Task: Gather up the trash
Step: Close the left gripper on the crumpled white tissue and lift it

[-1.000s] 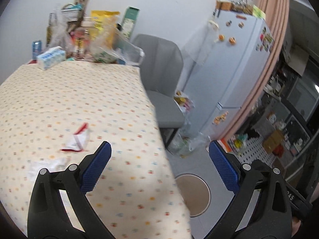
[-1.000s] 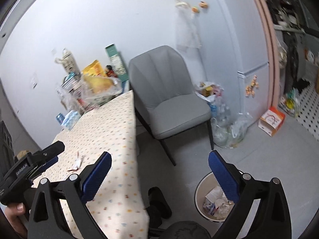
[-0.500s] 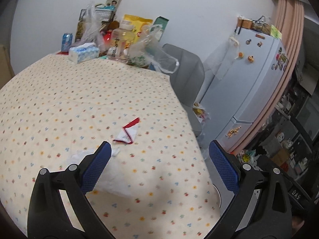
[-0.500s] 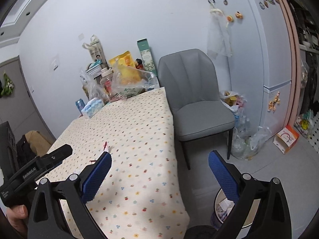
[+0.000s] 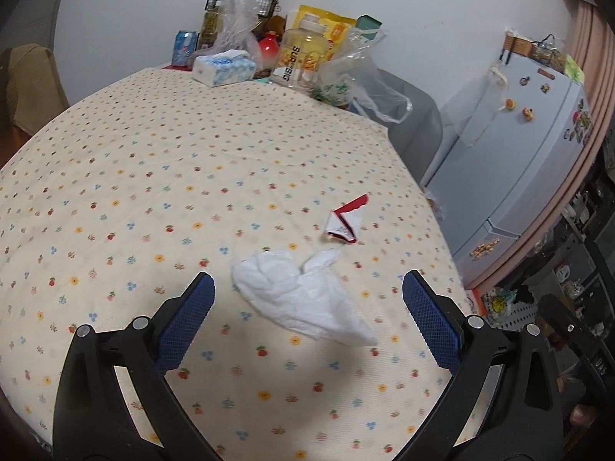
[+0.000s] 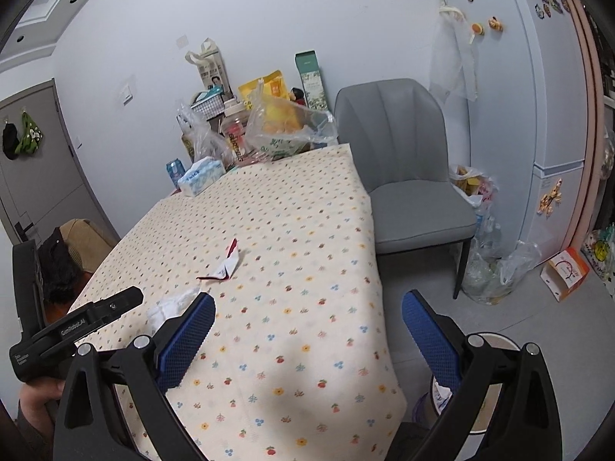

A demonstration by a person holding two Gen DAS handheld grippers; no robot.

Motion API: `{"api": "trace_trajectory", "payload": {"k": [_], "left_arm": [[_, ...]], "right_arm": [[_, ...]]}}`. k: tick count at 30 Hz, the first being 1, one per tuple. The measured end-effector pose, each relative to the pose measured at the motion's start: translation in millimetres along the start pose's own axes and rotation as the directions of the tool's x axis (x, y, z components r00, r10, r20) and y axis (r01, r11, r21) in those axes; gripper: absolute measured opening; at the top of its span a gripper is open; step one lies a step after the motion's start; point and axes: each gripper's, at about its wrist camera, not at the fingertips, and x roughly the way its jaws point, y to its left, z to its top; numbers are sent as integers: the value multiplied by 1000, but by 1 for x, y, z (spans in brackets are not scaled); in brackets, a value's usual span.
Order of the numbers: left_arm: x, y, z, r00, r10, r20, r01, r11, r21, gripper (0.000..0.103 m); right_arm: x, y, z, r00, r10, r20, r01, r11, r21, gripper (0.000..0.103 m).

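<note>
Left wrist view: jar (image 5: 303,53) reads "SUPERBIG"; crumpled white tissue (image 5: 303,296) lies between the empty, spread left hand-held gripper (image 5: 307,319) fingers.

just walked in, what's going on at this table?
A person is clearing trash off the table with two hand-held grippers. The left hand-held gripper is open and empty, lined up over a crumpled white tissue. A folded red-and-white wrapper lies just beyond the tissue. The right hand-held gripper is also open and empty, held out past the table's edge, with a trash bin on the floor below it. Nothing has been picked up yet.
</note>
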Motion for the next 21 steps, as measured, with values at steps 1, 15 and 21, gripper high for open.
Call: {"api": "trace_trajectory", "payload": {"k": [1, 15, 21], "left_arm": [[3, 2, -1, 1000, 12, -5, -12, 1000, 1, 97], [45, -13, -16, 988, 88, -124, -80, 994, 70, 63], [44, -8, -12, 986, 117, -119, -111, 992, 55, 12]], "right_arm": [[1, 0, -1, 1000, 1, -4, -1, 1000, 1, 95], [16, -15, -5, 999, 7, -48, -4, 999, 46, 95], [21, -13, -6, 998, 14, -56, -12, 999, 44, 95]]}}
